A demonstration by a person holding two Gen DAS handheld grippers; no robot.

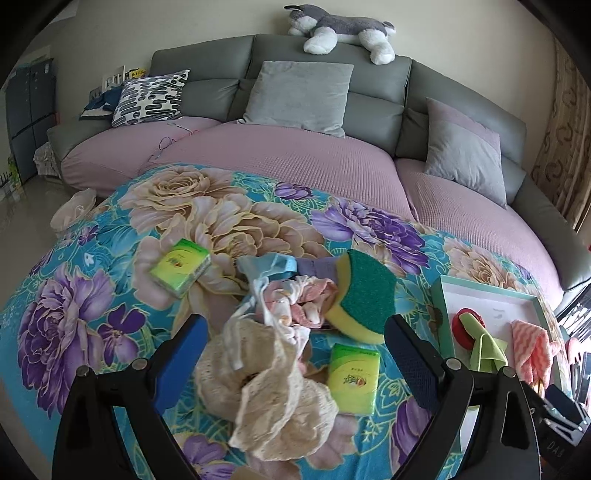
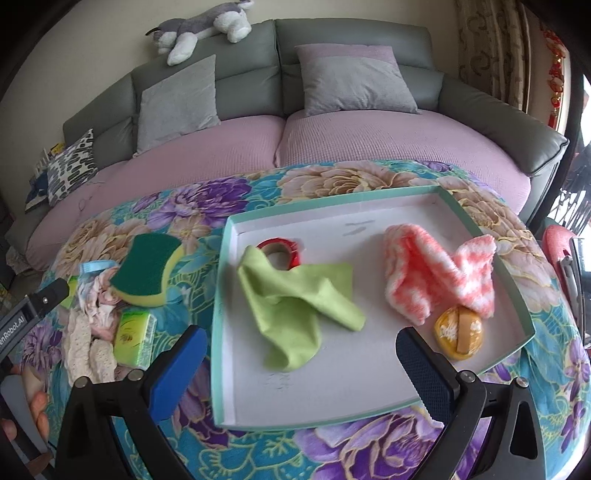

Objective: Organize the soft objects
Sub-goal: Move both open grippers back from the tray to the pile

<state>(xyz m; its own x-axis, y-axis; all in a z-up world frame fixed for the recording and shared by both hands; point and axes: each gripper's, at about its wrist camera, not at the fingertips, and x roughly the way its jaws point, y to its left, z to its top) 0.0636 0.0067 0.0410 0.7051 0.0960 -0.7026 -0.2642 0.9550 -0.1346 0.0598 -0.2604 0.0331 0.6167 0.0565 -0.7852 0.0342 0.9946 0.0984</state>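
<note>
My left gripper (image 1: 295, 350) is open above a cream lace cloth (image 1: 266, 391) lying on the floral-covered table. Beyond it lies a pile of pink and white cloths (image 1: 295, 302), a pale blue cloth (image 1: 266, 266), a green and yellow sponge (image 1: 360, 295) and two green tissue packs (image 1: 181, 267) (image 1: 352, 380). My right gripper (image 2: 301, 365) is open and holds nothing, over the near part of a white tray with a teal rim (image 2: 221, 295). In the tray are a green cloth (image 2: 295, 306), a red tape roll (image 2: 282, 251), a pink and white towel (image 2: 436, 273) and a yellow object (image 2: 458, 332).
A grey sofa (image 1: 332, 74) with pink seat covers and several cushions stands right behind the table. A plush dog (image 1: 340, 29) lies on its backrest. Curtains (image 2: 491, 48) hang at the right. The tray (image 1: 491, 302) sits at the table's right side.
</note>
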